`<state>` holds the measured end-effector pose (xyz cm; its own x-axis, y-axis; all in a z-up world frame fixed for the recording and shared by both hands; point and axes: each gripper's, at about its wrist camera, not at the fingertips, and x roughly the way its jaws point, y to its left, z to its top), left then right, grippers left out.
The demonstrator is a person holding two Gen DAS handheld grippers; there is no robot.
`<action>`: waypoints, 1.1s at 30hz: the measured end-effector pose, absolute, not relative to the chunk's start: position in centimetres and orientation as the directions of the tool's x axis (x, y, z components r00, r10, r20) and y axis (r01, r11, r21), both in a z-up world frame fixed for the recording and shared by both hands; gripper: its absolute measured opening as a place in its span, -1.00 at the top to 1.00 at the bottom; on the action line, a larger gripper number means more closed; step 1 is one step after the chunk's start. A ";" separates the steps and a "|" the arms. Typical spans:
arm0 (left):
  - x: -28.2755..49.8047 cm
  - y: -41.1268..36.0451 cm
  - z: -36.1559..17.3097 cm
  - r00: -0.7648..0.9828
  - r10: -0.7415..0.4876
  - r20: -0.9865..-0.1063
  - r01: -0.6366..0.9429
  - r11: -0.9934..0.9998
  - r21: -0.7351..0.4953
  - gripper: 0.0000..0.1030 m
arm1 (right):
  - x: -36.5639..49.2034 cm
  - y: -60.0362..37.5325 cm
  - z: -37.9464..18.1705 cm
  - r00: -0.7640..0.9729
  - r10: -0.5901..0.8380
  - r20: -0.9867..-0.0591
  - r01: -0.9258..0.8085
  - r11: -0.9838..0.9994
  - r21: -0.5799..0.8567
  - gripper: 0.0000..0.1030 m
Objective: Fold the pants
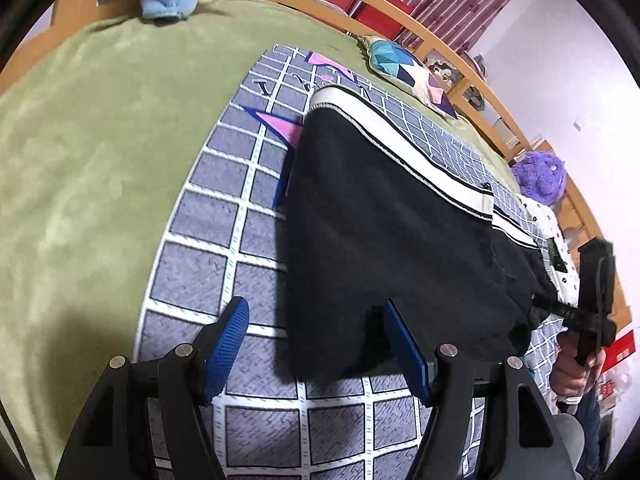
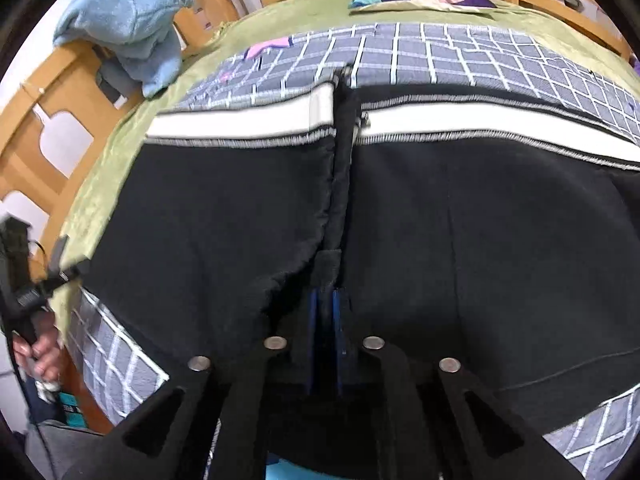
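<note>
Already the pants lie spread on the checked mat over the green blanket, reaching from the near edge toward two o'clock in the left view. They seem doubled lengthwise, one white side stripe along the far edge; that is my guess, since the black cloth hides its layers. The cross folds look undone.

The right gripper has its blue pads pressed shut on a black fold at the near edge, six o'clock in its view. The left gripper stands open, its right pad over the pants' corner, nothing pinched.

Letters are printed on the mat at eleven o'clock, too warped to read; no brand shows.
</note>
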<state>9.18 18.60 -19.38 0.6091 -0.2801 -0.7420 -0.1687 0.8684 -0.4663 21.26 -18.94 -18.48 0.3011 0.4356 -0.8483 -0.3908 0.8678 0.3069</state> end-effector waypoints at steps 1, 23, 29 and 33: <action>9.2 18.5 -19.6 0.614 -0.290 -0.734 -0.164 0.863 -0.478 -0.31 | 21.2 -19.3 -17.9 0.312 0.453 -0.835 -0.380 0.865 0.328 0.76; 14.4 -0.2 -4.8 0.636 -0.162 -0.755 0.144 0.986 -0.090 0.63 | 19.1 -24.0 -14.6 0.516 0.321 -0.794 -0.321 0.932 0.168 0.15; 16.9 -9.2 -7.1 0.553 -0.195 -0.810 0.246 0.967 -0.065 0.64 | 18.1 -30.2 -15.0 0.561 0.301 -0.771 -0.228 0.952 0.206 0.15; 17.2 -12.5 -10.6 0.443 -0.216 -0.870 0.323 0.944 -0.070 0.63 | 18.0 -31.6 -16.1 0.557 0.251 -0.792 -0.198 0.966 0.167 0.15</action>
